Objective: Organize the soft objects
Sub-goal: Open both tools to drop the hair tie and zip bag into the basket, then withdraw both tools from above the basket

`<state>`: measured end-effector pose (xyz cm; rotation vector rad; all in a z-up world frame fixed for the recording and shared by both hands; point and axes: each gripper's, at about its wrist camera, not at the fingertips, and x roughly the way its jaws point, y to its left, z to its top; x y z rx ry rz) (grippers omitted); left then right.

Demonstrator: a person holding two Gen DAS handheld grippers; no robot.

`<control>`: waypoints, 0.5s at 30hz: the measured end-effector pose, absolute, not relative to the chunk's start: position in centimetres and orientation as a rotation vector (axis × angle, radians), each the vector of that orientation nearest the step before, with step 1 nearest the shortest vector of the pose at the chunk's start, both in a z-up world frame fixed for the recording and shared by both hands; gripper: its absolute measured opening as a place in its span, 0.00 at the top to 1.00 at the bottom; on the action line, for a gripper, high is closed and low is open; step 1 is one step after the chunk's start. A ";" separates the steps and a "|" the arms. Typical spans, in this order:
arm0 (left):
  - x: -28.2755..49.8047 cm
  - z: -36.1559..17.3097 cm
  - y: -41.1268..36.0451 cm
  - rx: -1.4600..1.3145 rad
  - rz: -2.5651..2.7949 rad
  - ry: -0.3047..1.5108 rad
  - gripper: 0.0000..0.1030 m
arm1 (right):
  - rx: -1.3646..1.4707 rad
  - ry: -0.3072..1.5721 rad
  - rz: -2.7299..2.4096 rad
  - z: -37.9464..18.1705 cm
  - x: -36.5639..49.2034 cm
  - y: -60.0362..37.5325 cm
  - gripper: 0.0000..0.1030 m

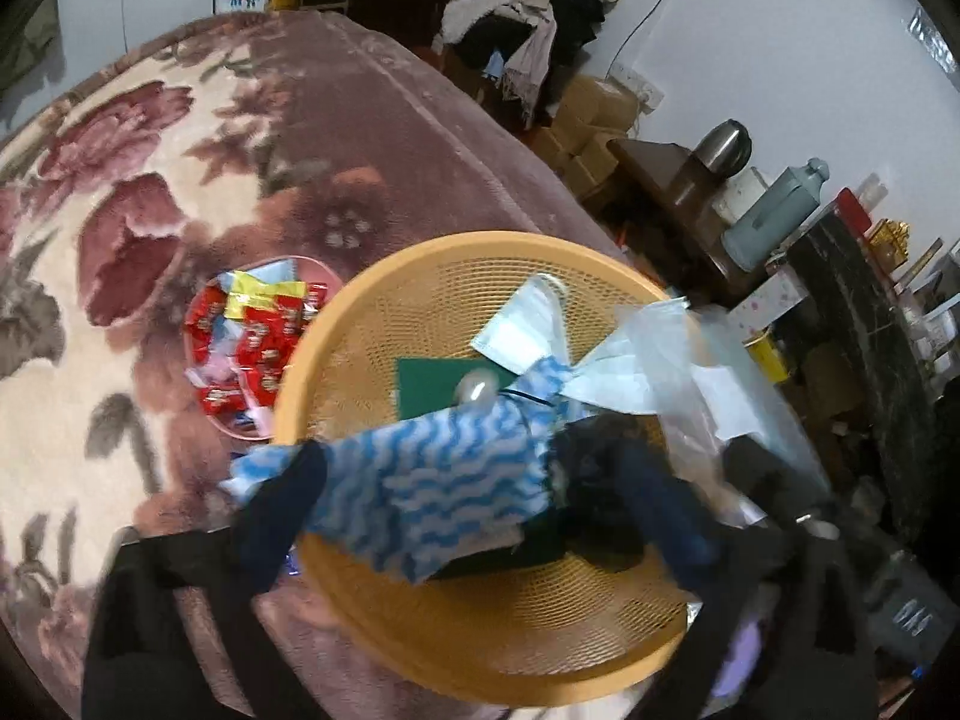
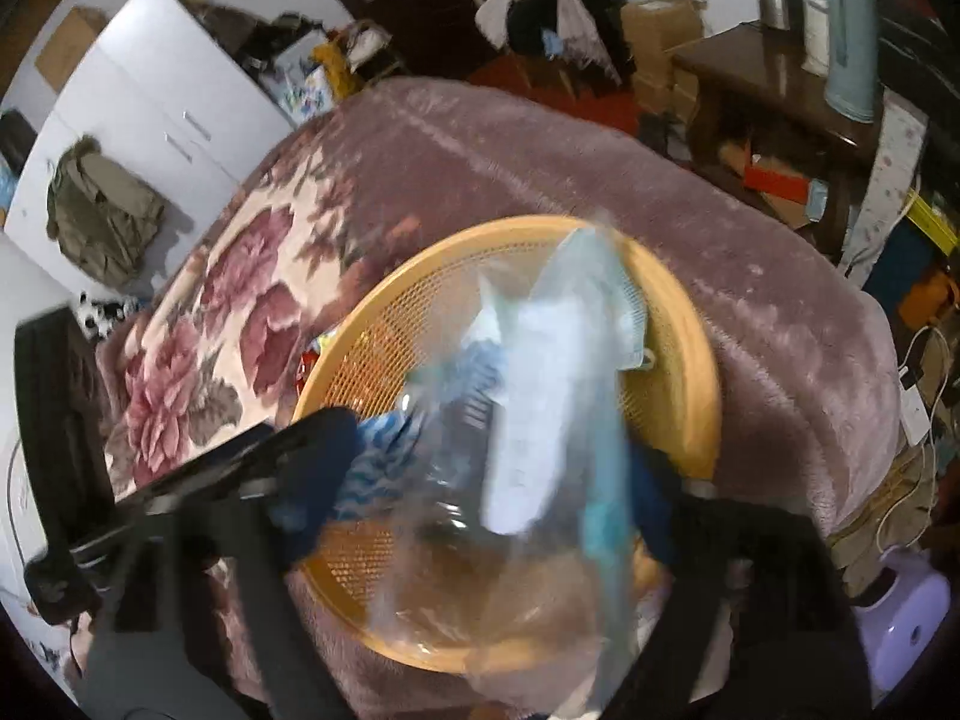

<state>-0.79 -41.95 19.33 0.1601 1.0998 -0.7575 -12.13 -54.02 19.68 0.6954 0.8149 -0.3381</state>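
A round orange mesh basket (image 1: 420,247) (image 2: 702,372) sits on a flowered plush blanket (image 1: 150,210). In it lie a blue-and-white wavy cloth (image 1: 444,474) (image 2: 384,450), a green pad (image 1: 432,384), a pale blue face mask (image 1: 522,324) and a clear plastic bag of masks (image 1: 678,360). My left gripper (image 1: 474,504) hangs over the basket, open wide, with the wavy cloth lying loose between its fingers (image 1: 288,510). My right gripper (image 2: 486,492) is open too. The blurred clear bag (image 2: 540,420) is between its fingers, and no pad presses on it.
A pink dish of red sweet packets (image 1: 258,336) lies left of the basket. Right of the bed stands a dark side table with flasks (image 1: 774,222) (image 2: 849,36). Piled clothes (image 1: 540,18) and a white cabinet (image 2: 150,120) are behind. A purple device (image 2: 906,618) is near right.
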 end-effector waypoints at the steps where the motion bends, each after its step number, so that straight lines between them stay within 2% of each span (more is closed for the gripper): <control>1: -1.0 19.5 -41.6 0.172 -0.746 1.085 0.01 | 0.699 0.799 -0.350 19.8 -12.5 -54.1 0.09; 15: -1.8 21.1 -38.0 0.154 -0.685 1.019 0.01 | 0.681 0.771 -0.383 20.3 -14.0 -53.5 0.02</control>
